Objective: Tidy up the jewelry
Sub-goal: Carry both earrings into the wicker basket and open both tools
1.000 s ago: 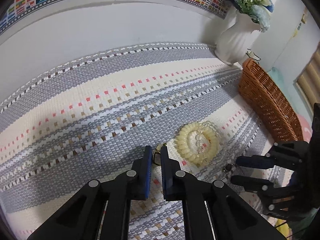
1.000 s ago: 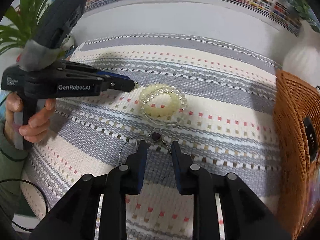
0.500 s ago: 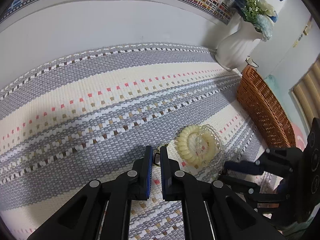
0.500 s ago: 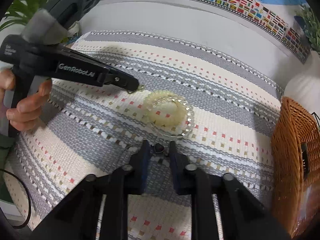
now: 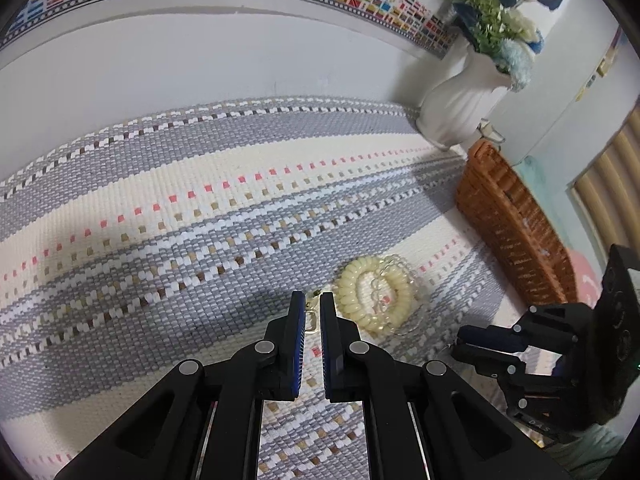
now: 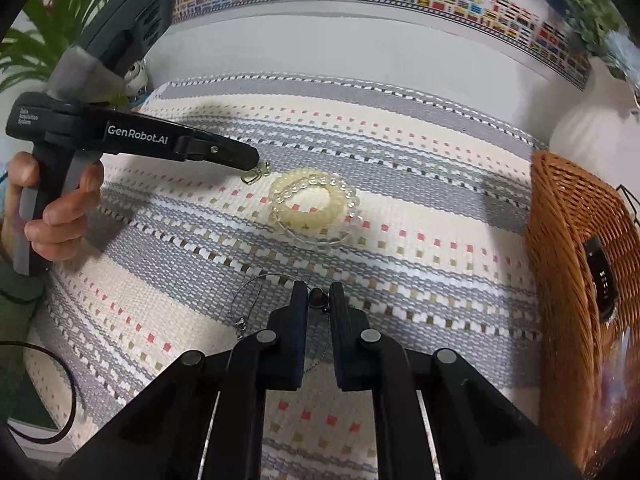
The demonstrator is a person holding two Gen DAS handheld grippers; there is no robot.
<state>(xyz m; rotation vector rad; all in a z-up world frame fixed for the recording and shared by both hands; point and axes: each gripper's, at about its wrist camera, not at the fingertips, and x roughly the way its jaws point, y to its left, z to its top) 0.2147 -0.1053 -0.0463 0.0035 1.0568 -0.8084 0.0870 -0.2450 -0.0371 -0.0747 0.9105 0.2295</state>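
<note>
My left gripper (image 5: 313, 300) is shut on a small gold earring (image 5: 311, 314), which hangs from its tips just above the striped mat; the right wrist view shows the same earring (image 6: 255, 174). My right gripper (image 6: 319, 290) is closing its jaws on the dark red heart pendant (image 6: 319, 298) of a thin wire necklace (image 6: 256, 284), and the pads touch it. Between the two grippers lies a cream coil hair tie (image 6: 310, 200) with a clear bead bracelet (image 6: 352, 208) on it. A brown wicker basket (image 6: 568, 216) stands to the right.
A white vase (image 5: 460, 108) of flowers stands behind the basket near the wall. A black item (image 6: 600, 276) lies inside the basket. A person's hand (image 6: 56, 216) holds the left gripper, with a green plant (image 6: 24, 40) and a black cable (image 6: 60, 380) at that side.
The right jaws have narrowed from well apart to tight around the heart pendant. The left gripper stays shut on the earring and has barely shifted.
</note>
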